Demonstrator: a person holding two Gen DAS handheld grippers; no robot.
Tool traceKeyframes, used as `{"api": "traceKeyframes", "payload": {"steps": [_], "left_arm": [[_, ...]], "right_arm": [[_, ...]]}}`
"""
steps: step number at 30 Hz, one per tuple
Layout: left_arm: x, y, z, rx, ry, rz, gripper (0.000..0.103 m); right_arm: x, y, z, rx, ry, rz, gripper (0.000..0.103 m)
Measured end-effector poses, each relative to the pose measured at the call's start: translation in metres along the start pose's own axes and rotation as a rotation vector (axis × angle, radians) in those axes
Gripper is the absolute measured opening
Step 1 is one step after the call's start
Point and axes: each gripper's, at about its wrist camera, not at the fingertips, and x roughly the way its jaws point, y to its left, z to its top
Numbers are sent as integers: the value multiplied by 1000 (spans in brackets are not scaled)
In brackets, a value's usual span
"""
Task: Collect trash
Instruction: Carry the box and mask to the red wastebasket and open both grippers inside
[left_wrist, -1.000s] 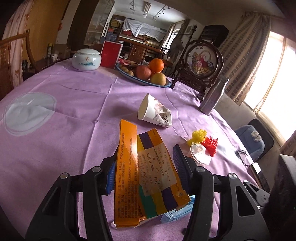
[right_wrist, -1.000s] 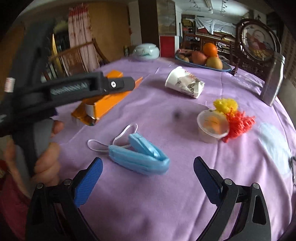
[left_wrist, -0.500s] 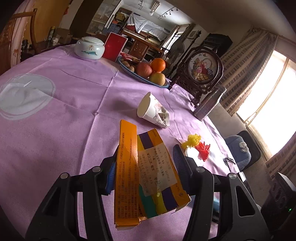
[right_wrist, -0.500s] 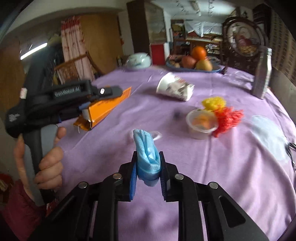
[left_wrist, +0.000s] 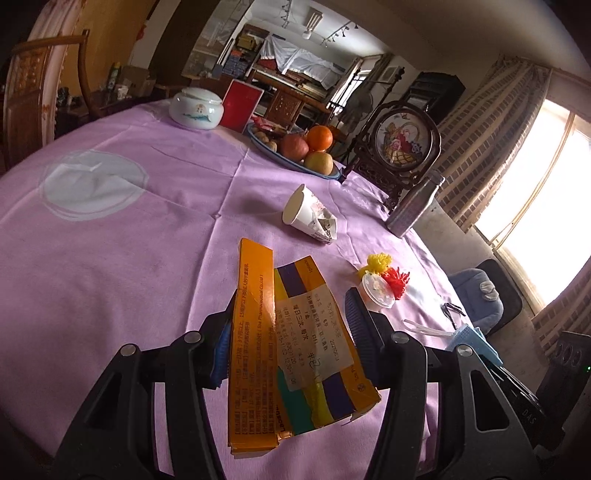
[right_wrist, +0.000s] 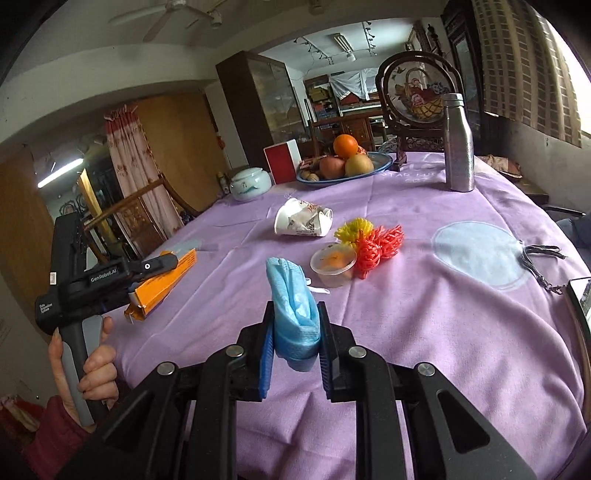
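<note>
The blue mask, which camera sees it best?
The right wrist view: the blue mask sits front and centre, pinched in the right tool. The left wrist view catches only a corner of it at the right edge.

Materials and finish, worktop items

Worktop (right_wrist: 424, 332) cloth matt lilac, creased; box (left_wrist: 295, 354) glossy printed card; mask (right_wrist: 291, 306) soft pleated nonwoven fabric; bottle (right_wrist: 459, 147), at 1 o'clock, brushed metal; cup (right_wrist: 301, 221) crumpled paper; claws' frames matt black plastic.

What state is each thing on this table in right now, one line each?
Left gripper: shut on the orange box, which is flattened and torn.
Right gripper: shut on the blue face mask, which is folded.
Paper cup: tipped over, crumpled.
Plastic cup: upright, lidded.
Metal bottle: upright, capped.
</note>
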Motion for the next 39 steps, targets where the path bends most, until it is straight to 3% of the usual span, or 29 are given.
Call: {"api": "traceKeyframes", "payload": {"steps": [10, 20, 27, 31, 39], "left_arm": [[-55, -18, -9, 37, -51, 23, 55], [-138, 16, -32, -12, -118, 83, 55], [-203, 70, -71, -73, -155, 225, 55], [-233, 114, -108, -142, -137, 326, 55], [-264, 203, -172, -316, -93, 429, 55]], "right_arm": [[-35, 14, -6, -14, -49, 53, 21], [-59, 51, -10, -61, -78, 132, 21], [-70, 92, -18, -116, -70, 211, 21], [-70, 123, -25, -160, -48, 258, 21], [-48, 198, -47, -261, 53, 338, 21]]}}
